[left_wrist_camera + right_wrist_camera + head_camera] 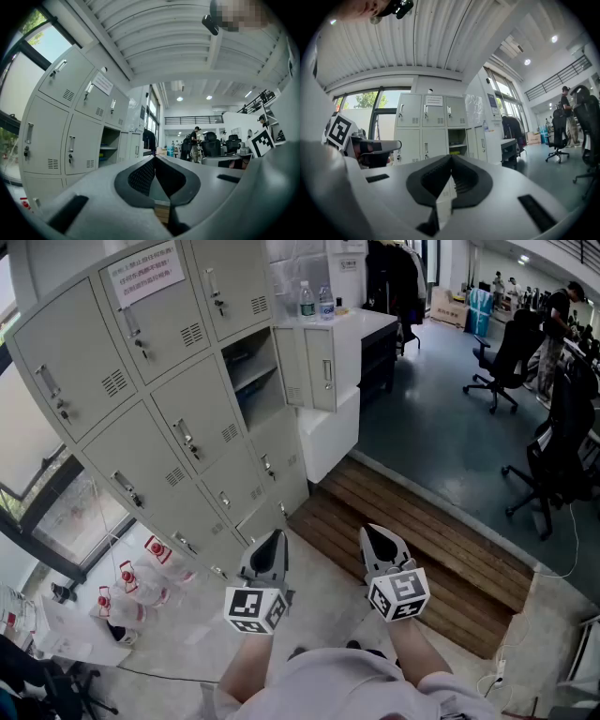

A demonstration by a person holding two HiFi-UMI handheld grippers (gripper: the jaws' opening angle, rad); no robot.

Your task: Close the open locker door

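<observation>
A bank of grey lockers [141,399] fills the left of the head view. One compartment [251,371] stands open, and its door [314,367] is swung out to the right. My left gripper [275,540] and right gripper [377,535] hang side by side low in the view, well short of the lockers, both shut on nothing. In the left gripper view the jaws [154,159] meet at the tip, with the open compartment [108,146] and door [134,144] far off. The right gripper [451,157] sees the open compartment [457,140] and door [481,139] ahead.
A white counter [361,329] with two bottles [316,299] adjoins the open door. A wooden step [431,563] lies to the right of my grippers. Office chairs [502,357] and a person [562,306] are at the far right. Red-labelled bottles [131,582] stand by the lockers' foot.
</observation>
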